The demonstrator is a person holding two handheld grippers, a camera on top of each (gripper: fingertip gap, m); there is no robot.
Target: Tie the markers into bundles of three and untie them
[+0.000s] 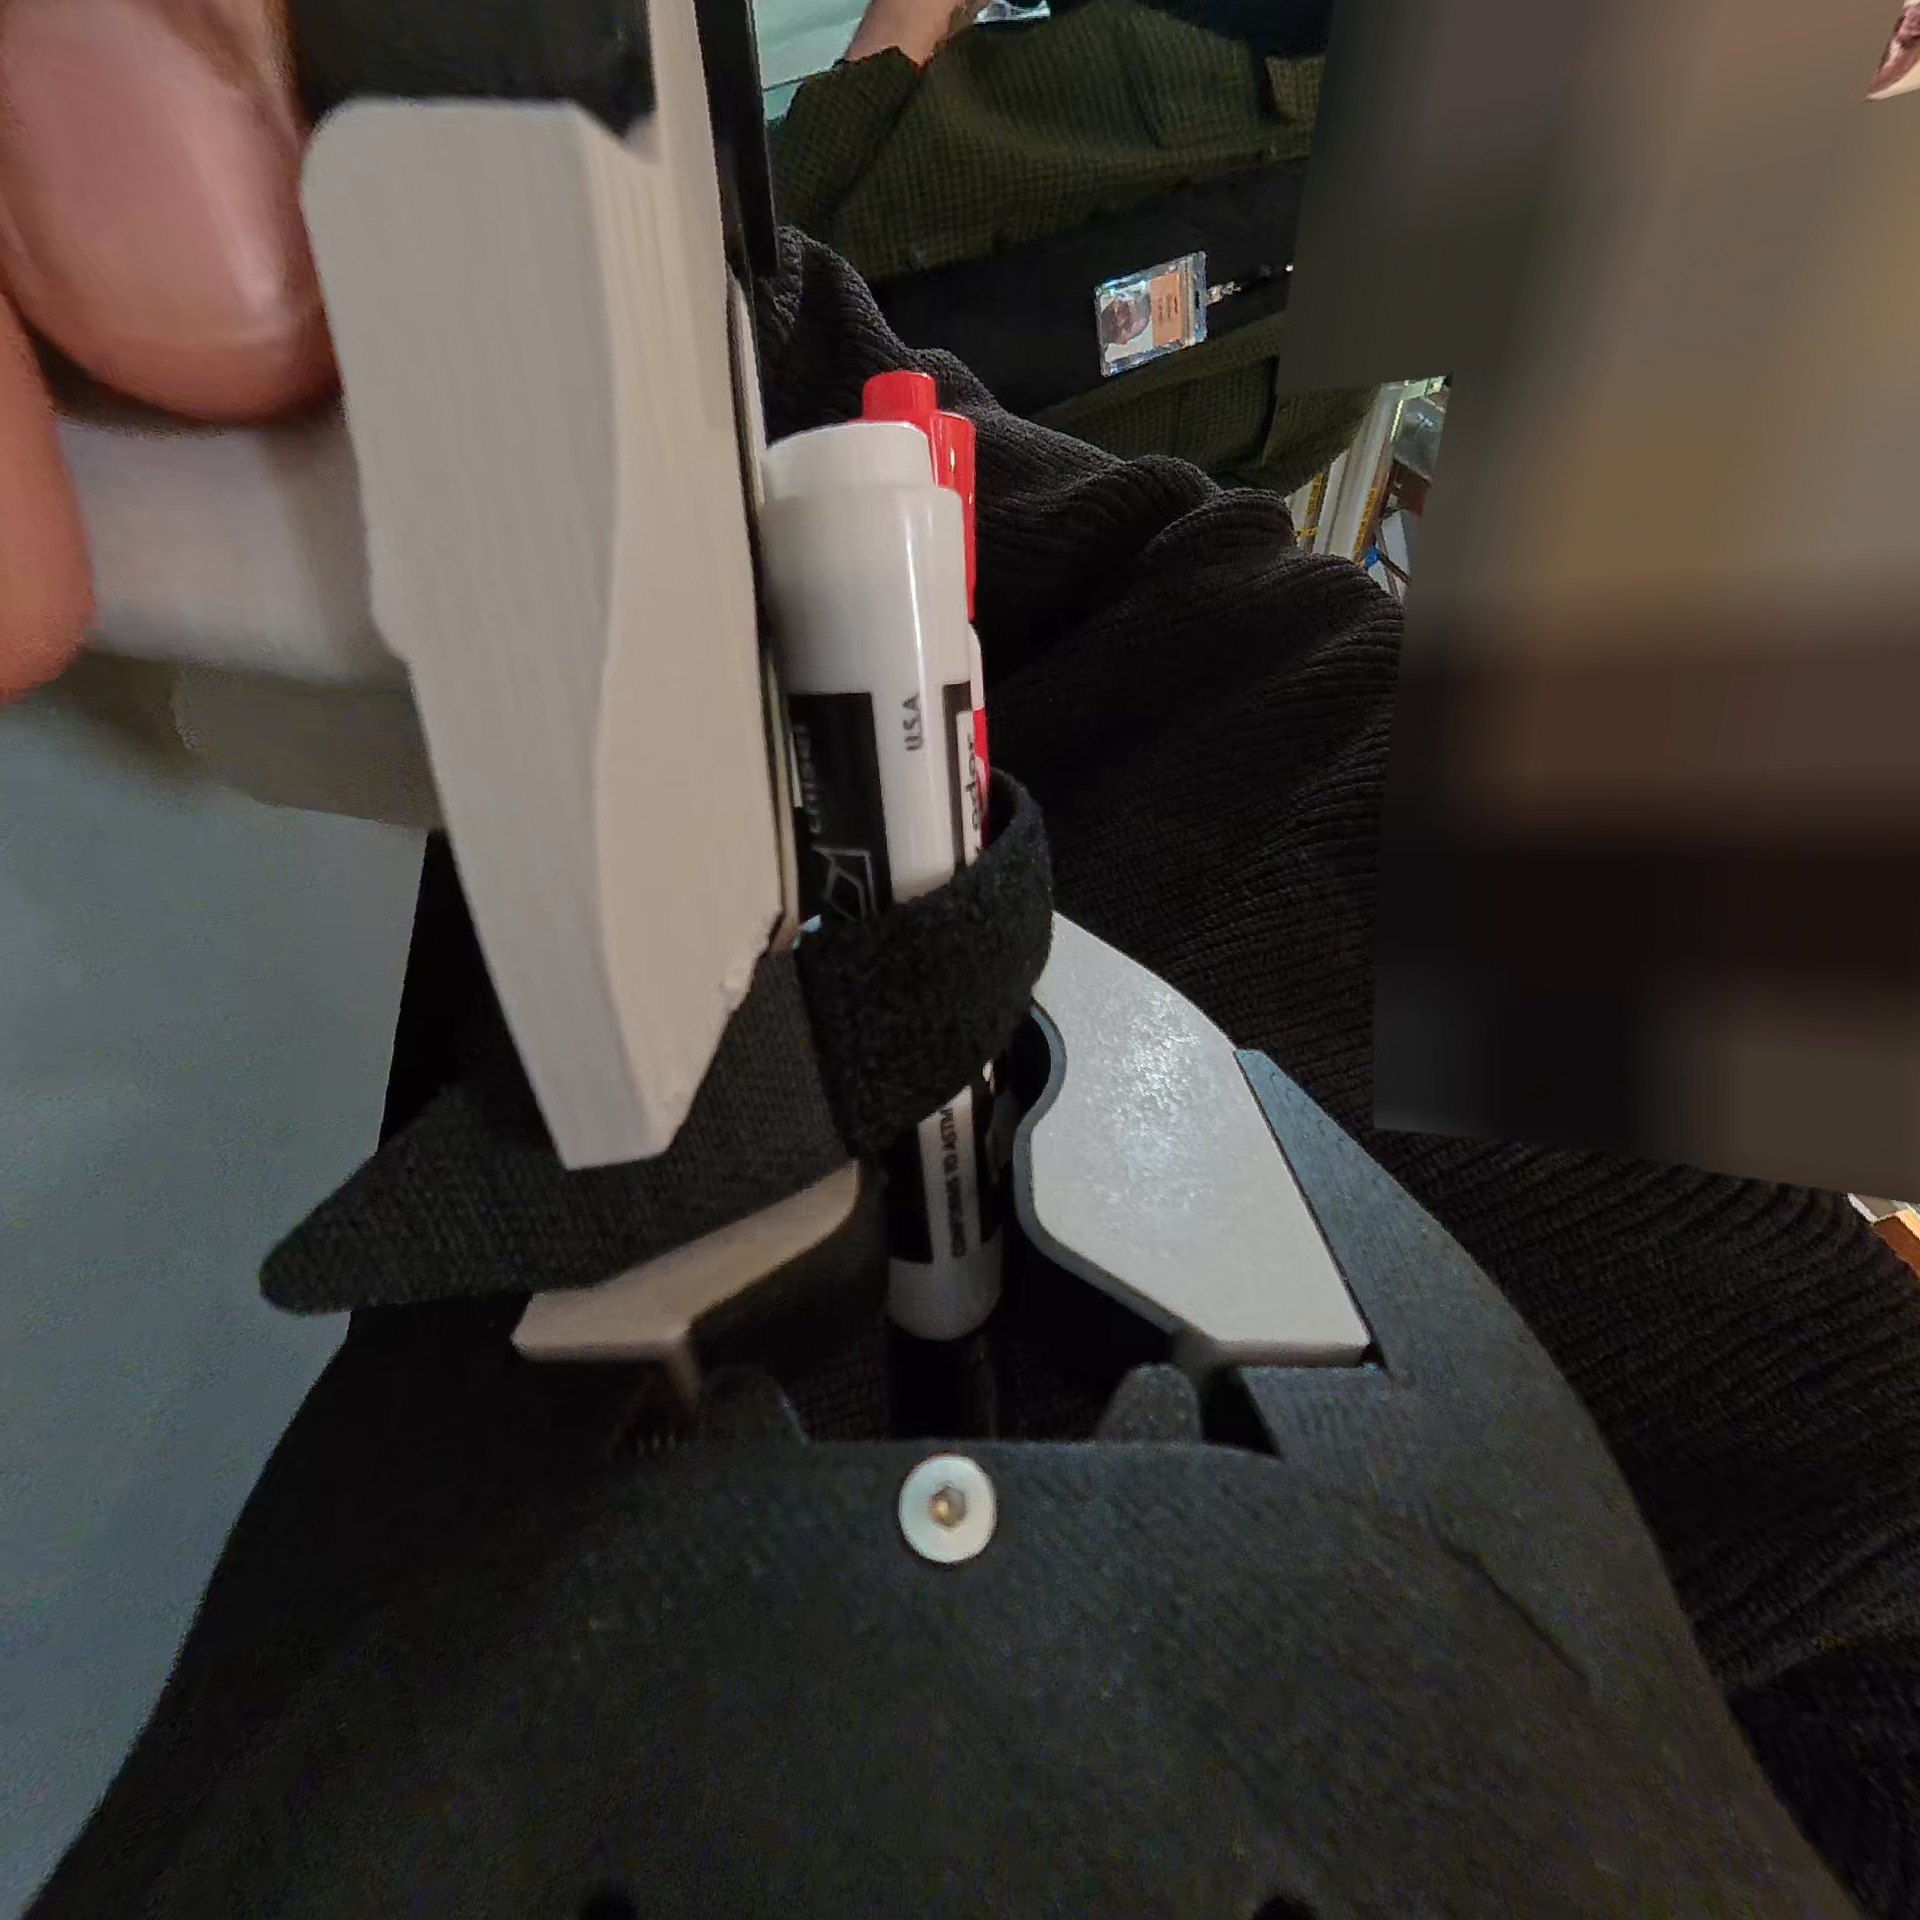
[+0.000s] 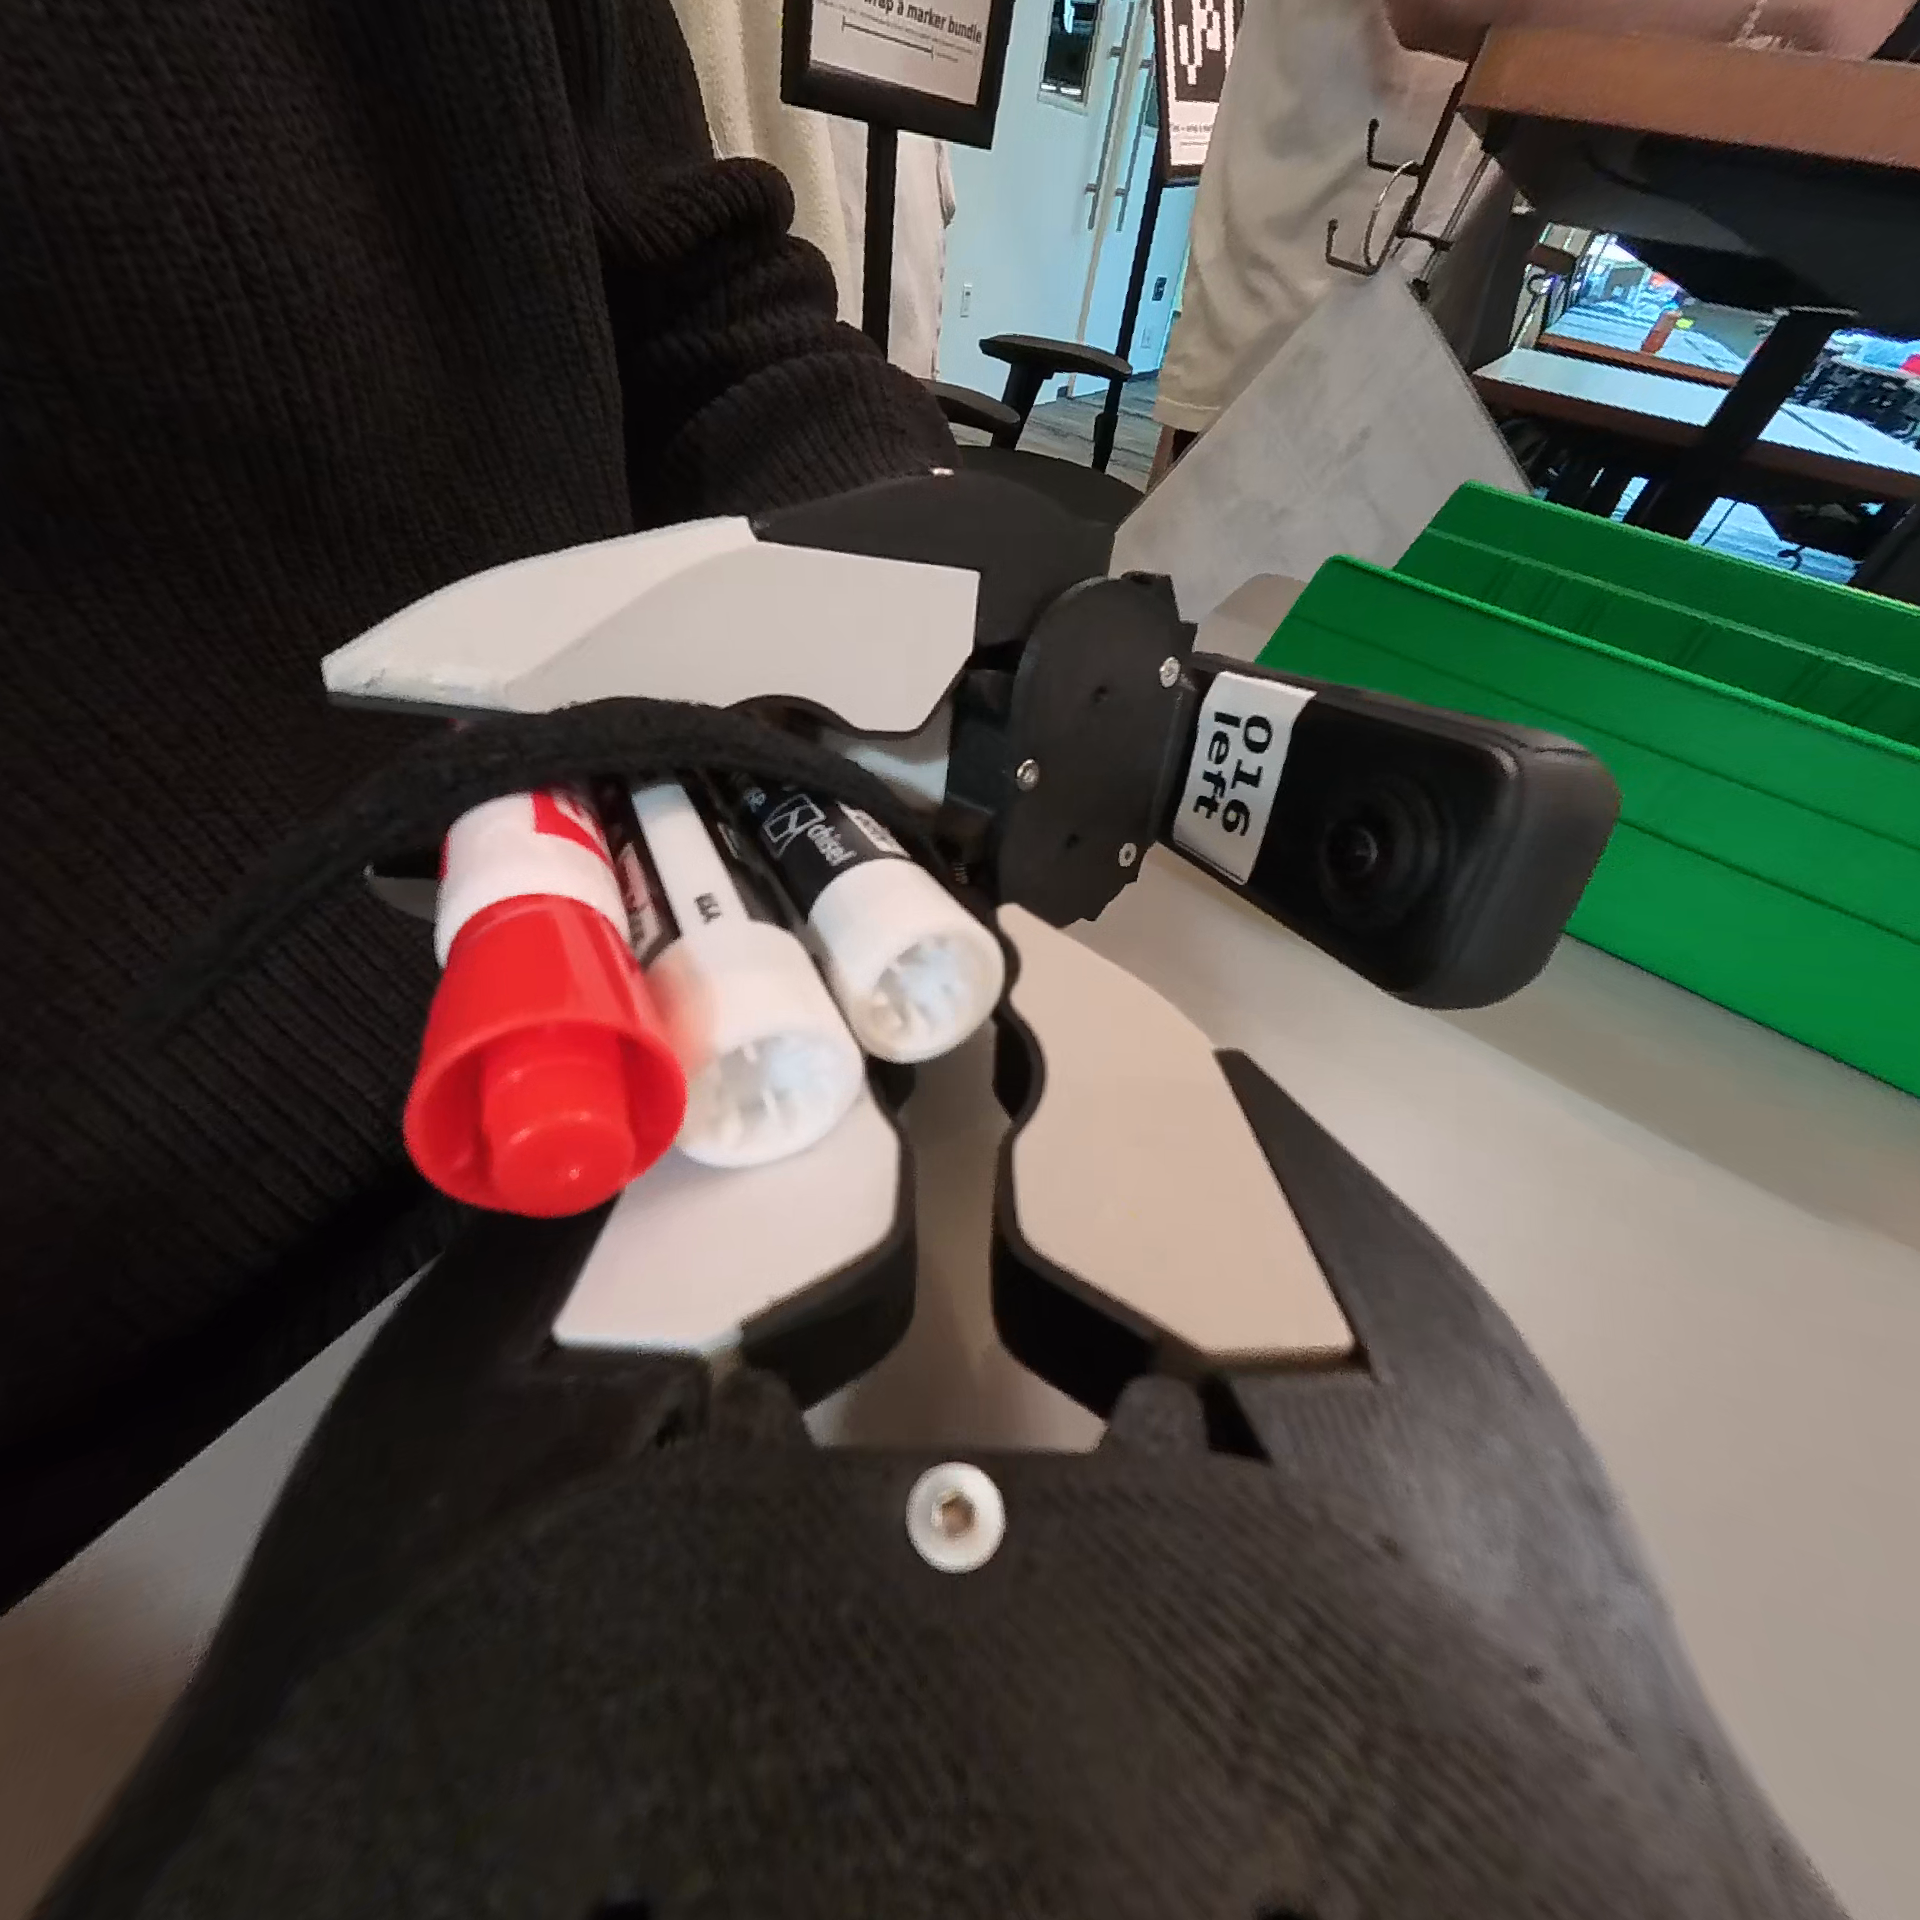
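Three markers are held together by a black fabric strap. My left gripper is shut on the bundle, which points away from its camera. In the right wrist view the marker ends face me: one red cap and two white ends. The strap crosses over them and its tail trails off to the left. The left gripper holds them from the side. My right gripper has its jaws nearly together with nothing seen between them. Its left finger lies under the marker ends, and its white finger sits beside the bundle.
A person's black sweater fills the left, close behind the bundle. A hand holds the right gripper. A green bin stands on the white table at the right. A chair, a sign stand and desks stand farther back. Tip to tip, the grippers are about 9 cm apart.
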